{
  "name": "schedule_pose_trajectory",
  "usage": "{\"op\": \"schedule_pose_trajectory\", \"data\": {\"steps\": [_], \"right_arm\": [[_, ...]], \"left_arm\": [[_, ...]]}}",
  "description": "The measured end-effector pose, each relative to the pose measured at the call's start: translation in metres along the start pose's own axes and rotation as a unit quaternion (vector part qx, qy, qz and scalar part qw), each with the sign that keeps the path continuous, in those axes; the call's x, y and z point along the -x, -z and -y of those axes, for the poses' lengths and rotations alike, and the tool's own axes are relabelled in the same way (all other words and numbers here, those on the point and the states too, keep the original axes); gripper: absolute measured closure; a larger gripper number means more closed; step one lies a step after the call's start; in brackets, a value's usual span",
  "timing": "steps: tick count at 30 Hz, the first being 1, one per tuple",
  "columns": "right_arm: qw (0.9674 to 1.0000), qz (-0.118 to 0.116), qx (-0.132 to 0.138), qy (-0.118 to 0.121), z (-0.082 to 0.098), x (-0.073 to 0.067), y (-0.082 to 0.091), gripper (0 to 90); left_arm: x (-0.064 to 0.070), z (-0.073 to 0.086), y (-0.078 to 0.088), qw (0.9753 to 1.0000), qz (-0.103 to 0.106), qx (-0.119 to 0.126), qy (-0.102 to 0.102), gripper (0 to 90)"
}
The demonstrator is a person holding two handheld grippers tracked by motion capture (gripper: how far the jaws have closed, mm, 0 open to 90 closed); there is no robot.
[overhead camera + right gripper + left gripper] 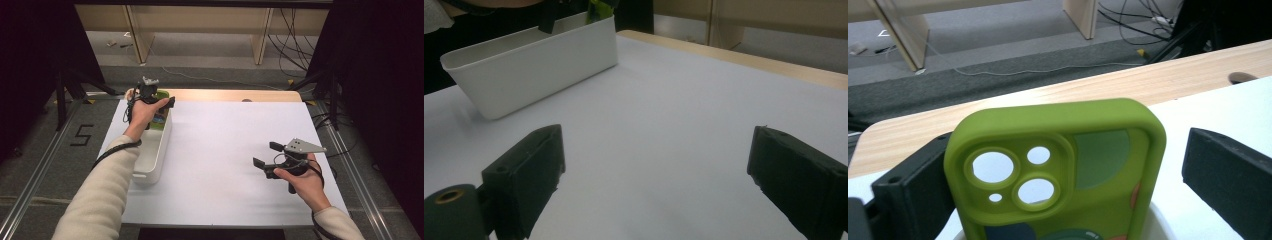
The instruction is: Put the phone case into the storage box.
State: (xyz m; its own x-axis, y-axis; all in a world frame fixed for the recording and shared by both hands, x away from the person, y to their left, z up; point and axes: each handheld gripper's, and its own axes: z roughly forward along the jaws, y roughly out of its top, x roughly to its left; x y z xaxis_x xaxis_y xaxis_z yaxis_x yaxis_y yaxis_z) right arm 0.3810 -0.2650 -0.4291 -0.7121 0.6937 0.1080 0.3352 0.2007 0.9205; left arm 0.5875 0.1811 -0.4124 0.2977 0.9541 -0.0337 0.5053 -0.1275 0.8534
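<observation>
Your left gripper (159, 100) hovers over the far end of the long white plastic bin (159, 150), jaws spread wide. The lime-green silicone phone case (1058, 170) stands upright between them; a clear gap shows on one side, so it sits released. Your right gripper (267, 155) rests well apart above the white table sheet (220, 140), jaws apart, empty.

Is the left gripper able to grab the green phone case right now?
Probably yes. The green phone case stands upright between the left gripper's open jaws, over the white bin. One jaw is right beside it, the other has a gap, and nothing blocks them from closing.
</observation>
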Motion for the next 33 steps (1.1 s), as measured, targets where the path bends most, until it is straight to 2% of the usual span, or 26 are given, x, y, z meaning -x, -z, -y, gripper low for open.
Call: {"op": "schedule_pose_trajectory", "data": {"steps": [5, 16, 21, 33], "right_arm": [[1.0000, 0.000, 0.000, 0.000, 0.000, 0.000, 0.000, 9.3], [1.0000, 0.000, 0.000, -0.002, 0.000, 0.000, -0.001, 9.3], [1.0000, 0.001, 0.000, -0.002, 0.000, 0.000, -0.001, 9.3], [1.0000, 0.001, -0.001, -0.001, 0.000, 0.000, 0.000, 9.3]], "left_arm": [[0.002, -0.004, 0.002, 0.9999, 0.004, 0.010, -0.005, 0.0], [0.005, -0.013, 0.012, 0.9996, 0.000, 0.024, -0.016, 0.0], [0.004, -0.015, 0.018, 0.9995, -0.006, 0.027, -0.014, 0.0], [0.008, -0.018, 0.031, 0.9992, -0.004, 0.037, -0.017, 0.0]]}}
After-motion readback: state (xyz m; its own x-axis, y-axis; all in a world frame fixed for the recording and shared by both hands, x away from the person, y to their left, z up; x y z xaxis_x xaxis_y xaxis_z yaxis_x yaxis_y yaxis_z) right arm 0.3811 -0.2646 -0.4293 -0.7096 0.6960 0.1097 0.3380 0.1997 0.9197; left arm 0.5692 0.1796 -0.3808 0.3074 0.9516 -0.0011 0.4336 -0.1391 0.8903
